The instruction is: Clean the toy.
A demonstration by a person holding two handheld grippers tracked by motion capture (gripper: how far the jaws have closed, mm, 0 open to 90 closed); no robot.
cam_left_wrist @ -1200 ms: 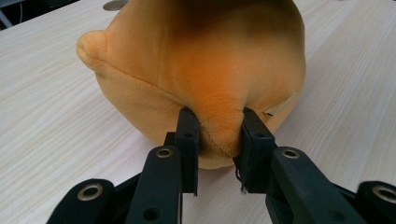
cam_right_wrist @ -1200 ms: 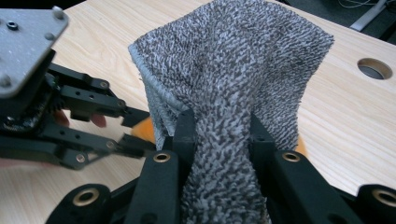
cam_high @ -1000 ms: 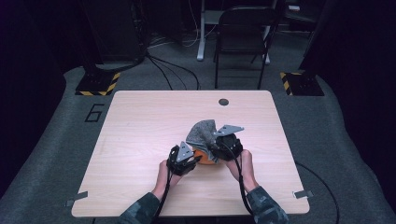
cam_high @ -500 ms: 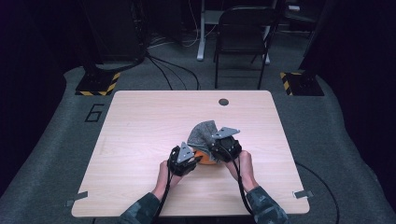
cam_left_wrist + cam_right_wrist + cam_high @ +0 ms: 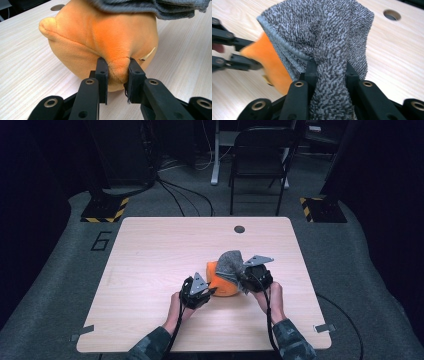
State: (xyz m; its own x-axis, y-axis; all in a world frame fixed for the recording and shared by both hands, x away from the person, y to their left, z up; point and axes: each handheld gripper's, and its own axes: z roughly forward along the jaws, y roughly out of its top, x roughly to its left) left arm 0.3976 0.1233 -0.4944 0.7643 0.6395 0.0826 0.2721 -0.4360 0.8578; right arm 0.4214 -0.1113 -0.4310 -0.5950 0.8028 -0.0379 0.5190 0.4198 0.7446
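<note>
An orange plush toy (image 5: pixel 220 281) lies on the wooden table (image 5: pixel 150 250) near its middle front. A grey knitted cloth (image 5: pixel 231 261) drapes over the toy's far right side. My left gripper (image 5: pixel 209 291) is at the toy's left and is shut on a fold of the orange plush toy (image 5: pixel 110 37), pinched between its jaws. My right gripper (image 5: pixel 243 279) is at the toy's right, shut on a bunched strip of the grey cloth (image 5: pixel 322 35). In the right gripper view the orange plush toy (image 5: pixel 272 65) peeks out under the cloth, with the left gripper (image 5: pixel 258 65) beyond it.
A round cable hole (image 5: pixel 239 229) sits near the table's far edge. A folding chair (image 5: pixel 260 160) stands behind the table. Yellow-black striped floor plates (image 5: pixel 105 209) lie at both far corners. Bare tabletop spreads left and far of the toy.
My right gripper has shifted slightly to the right and down with the grey cloth, drawing it further over the toy. The left gripper has stayed put on the plush.
</note>
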